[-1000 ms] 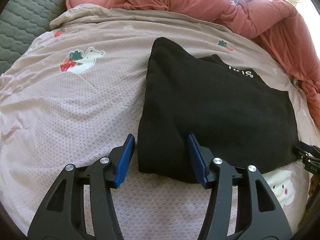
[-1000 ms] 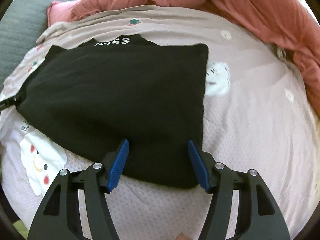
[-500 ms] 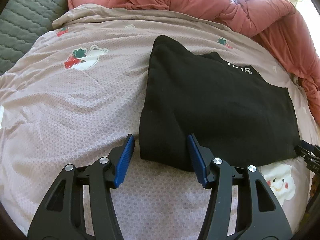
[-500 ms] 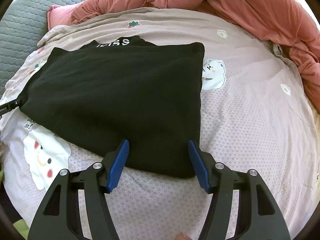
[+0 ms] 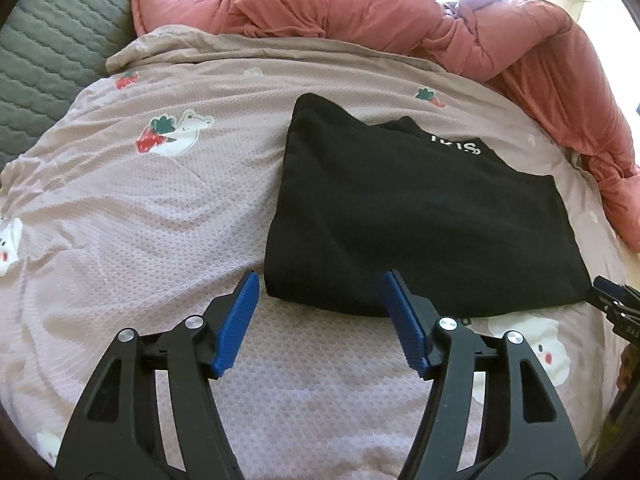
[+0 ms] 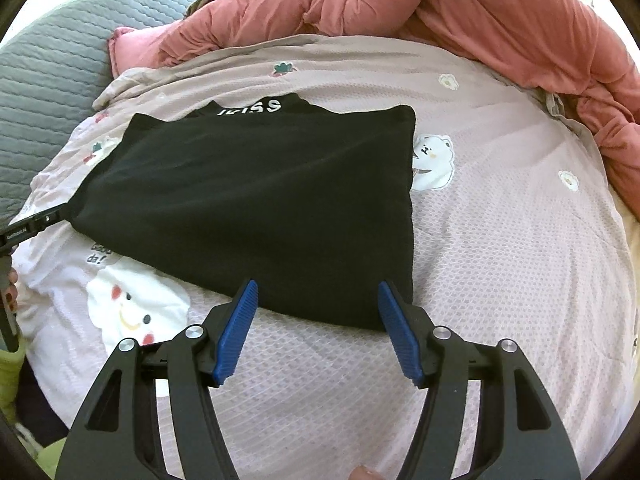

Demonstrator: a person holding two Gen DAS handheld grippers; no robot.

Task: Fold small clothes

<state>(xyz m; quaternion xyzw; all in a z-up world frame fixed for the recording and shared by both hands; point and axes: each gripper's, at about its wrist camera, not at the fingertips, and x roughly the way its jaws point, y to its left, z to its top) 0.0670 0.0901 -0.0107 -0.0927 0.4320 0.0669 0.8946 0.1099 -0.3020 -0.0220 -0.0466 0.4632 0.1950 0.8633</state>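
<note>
Black knit garment (image 5: 420, 216) lay folded, roughly square, on waffle-textured bedsheet (image 5: 140, 220). Left tool (image 5: 320, 292) and right tool (image 6: 318, 300) had just been opening, both gaping and empty, over its near corners.

Black folded garment (image 5: 420, 220) flat on pink bedsheet (image 5: 160, 220)

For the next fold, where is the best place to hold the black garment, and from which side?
Probably the two near corners of the black garment, approached from the near edge. That folded edge lies flat and free on the bedsheet, just ahead of the left gripper and right gripper, both open.
</note>
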